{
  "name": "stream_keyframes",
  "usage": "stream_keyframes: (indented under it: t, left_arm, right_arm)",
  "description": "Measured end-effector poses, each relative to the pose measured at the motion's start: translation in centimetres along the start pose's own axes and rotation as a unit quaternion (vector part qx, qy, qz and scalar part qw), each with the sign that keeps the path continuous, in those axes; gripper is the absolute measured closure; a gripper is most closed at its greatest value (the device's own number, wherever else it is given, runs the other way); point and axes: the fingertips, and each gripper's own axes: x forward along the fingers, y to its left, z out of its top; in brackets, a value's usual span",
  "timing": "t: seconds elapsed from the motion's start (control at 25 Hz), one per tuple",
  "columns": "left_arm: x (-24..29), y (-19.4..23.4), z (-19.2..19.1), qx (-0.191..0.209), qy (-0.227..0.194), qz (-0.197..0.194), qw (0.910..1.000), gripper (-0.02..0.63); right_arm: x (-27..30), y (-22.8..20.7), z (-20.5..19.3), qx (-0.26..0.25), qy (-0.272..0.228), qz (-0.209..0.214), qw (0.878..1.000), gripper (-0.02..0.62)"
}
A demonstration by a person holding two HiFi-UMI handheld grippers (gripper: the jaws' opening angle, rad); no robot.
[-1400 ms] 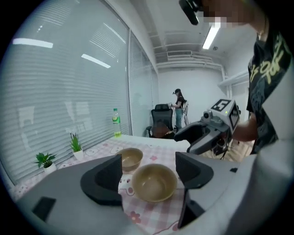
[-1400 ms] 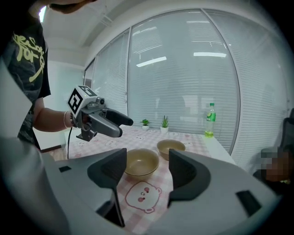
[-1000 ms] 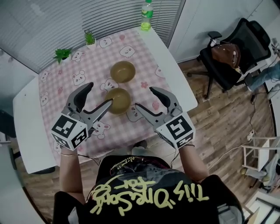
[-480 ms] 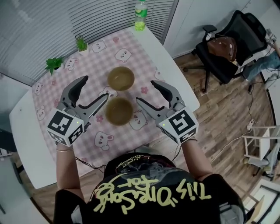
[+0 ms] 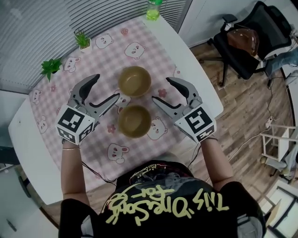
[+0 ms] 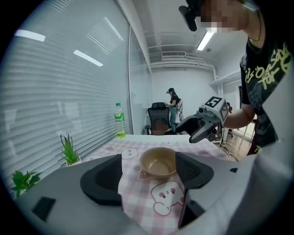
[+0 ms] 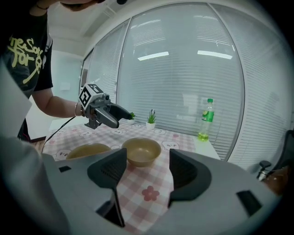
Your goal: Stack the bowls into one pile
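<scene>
Two tan bowls stand apart on the pink checked tablecloth (image 5: 153, 51): the far bowl (image 5: 134, 81) and the near bowl (image 5: 134, 121). My left gripper (image 5: 104, 90) hovers open to the left of them, with nothing between its fingers. On the other side my right gripper (image 5: 163, 90) is open and empty too. The left gripper view frames the far bowl (image 6: 158, 163) between its jaws, with the right gripper (image 6: 202, 126) beyond it. The right gripper view has the far bowl (image 7: 141, 151) between its jaws, the near bowl (image 7: 87, 150) to the left and the left gripper (image 7: 108, 117) behind.
A green bottle (image 5: 153, 9) stands at the table's far edge and two small potted plants (image 5: 82, 39) (image 5: 50, 66) along the window side. A black office chair (image 5: 251, 37) sits on the wood floor to the right. The table's right edge runs close by my right gripper.
Both grippers have moved forward from beside the near bowl toward the far bowl, staying open. The bowls have not moved on the cloth.
</scene>
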Motion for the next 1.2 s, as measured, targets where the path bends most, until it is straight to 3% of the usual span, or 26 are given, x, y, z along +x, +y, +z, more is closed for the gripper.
stream_keyframes:
  t: [0.48, 1.2]
  left_arm:
    - [3.2, -0.5, -6.1, 0.018, 0.068, -0.060, 0.9957, 0.244]
    - [6.6, -3.1, -6.9, 0.042, 0.100, -0.115, 0.9874, 0.273]
  right_arm:
    - [3.8, 0.9, -3.8, -0.022, 0.066, 0.026, 0.997, 0.319]
    - [6.6, 1.6, -4.7, -0.034, 0.088, 0.049, 0.994, 0.321]
